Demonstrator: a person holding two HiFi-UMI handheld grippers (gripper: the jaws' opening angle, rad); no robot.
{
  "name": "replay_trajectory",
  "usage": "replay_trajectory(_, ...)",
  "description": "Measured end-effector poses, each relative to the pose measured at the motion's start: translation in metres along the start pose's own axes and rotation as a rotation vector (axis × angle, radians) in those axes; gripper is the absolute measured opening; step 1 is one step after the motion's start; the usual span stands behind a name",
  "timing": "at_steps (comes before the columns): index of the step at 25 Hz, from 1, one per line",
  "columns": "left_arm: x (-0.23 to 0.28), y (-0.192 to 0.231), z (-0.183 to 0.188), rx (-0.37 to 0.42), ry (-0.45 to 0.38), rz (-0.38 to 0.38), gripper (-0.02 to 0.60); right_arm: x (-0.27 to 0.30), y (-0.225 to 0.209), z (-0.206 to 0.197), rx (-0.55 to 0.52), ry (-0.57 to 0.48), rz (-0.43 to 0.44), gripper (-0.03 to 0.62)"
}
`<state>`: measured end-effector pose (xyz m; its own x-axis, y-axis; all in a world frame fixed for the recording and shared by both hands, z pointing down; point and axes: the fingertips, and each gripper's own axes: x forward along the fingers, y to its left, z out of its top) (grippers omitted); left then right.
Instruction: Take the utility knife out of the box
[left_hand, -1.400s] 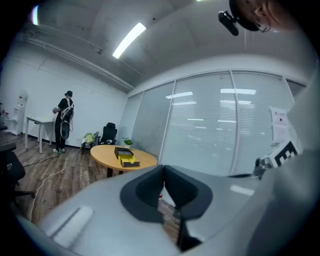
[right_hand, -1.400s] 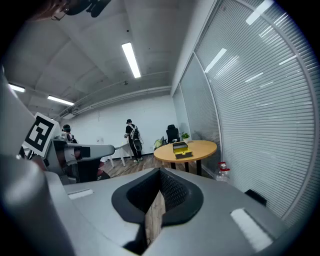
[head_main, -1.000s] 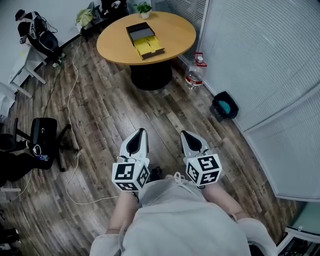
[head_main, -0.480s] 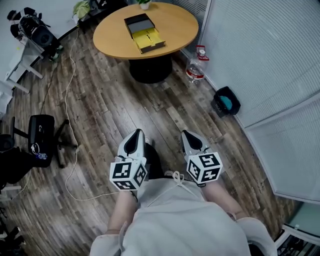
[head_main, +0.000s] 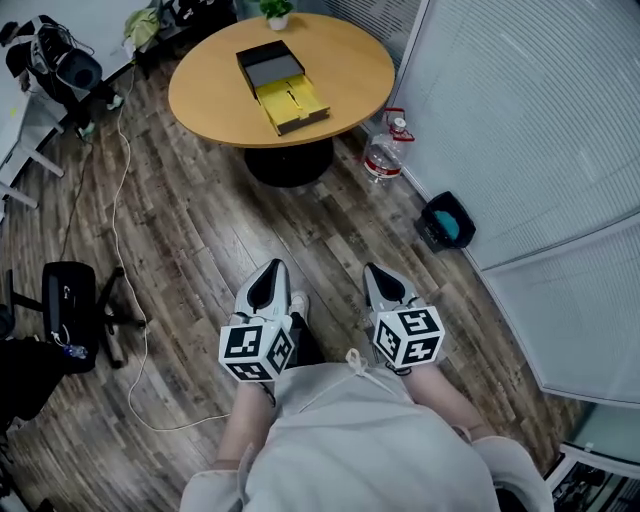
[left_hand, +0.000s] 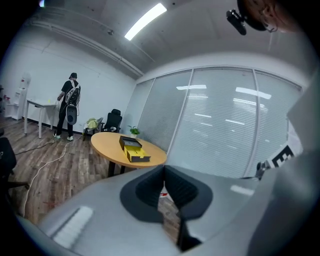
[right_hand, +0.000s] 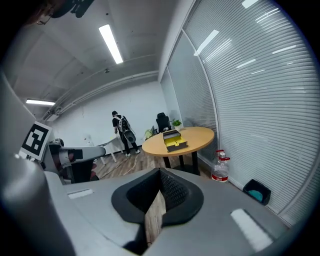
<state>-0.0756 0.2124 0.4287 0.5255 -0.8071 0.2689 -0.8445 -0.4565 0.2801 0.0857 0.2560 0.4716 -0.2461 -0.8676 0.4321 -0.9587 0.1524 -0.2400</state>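
Since a moment ago, the round table (head_main: 205, 95) has slid lower and leftward in the head view and looks larger; the bottle and bin have dropped lower too. Its top is smooth, honey-coloured wood on a dark central base.

On the table, upper centre of the frame, sits the box (head_main: 282, 86): a flat rectangle, one half matt black, the other bright yellow. Its long axis runs from upper left to lower right. A thin dark streak (head_main: 290, 96) lies lengthwise in the yellow half. Whether that is the utility knife I cannot tell at this size.

At lower centre, my left gripper (head_main: 275, 268) and right gripper (head_main: 374, 270) hang side by side over grey-brown plank flooring (head_main: 200, 240). Both are glossy white with ribbed black pads. Each pair of jaws is pressed together with nothing between them.

A clear plastic bottle (head_main: 381, 155) with a red cap stands beside the slatted blinds (head_main: 520, 120). A black bin (head_main: 446, 222) with a teal inside sits further right.
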Motion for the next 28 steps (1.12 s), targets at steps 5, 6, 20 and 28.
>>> replay_trajectory(5, 0.057, 0.063, 0.041, -0.013, -0.003, -0.017, 0.006, 0.078, 0.014, 0.039, -0.004, 0.015, -0.021, 0.000)
replay_trajectory(6, 0.067, 0.075, 0.051, -0.014, -0.005, -0.022, 0.006, 0.092, 0.017, 0.048, -0.006, 0.017, -0.023, 0.000)
replay_trajectory(20, 0.178, 0.188, 0.107, -0.037, 0.005, -0.028, 0.006, 0.253, 0.043, 0.118, -0.043, 0.041, -0.013, 0.000)
replay_trajectory(28, 0.244, 0.218, 0.128, -0.042, 0.003, 0.029, 0.006, 0.340, 0.018, 0.152, -0.033, 0.057, 0.052, 0.000)
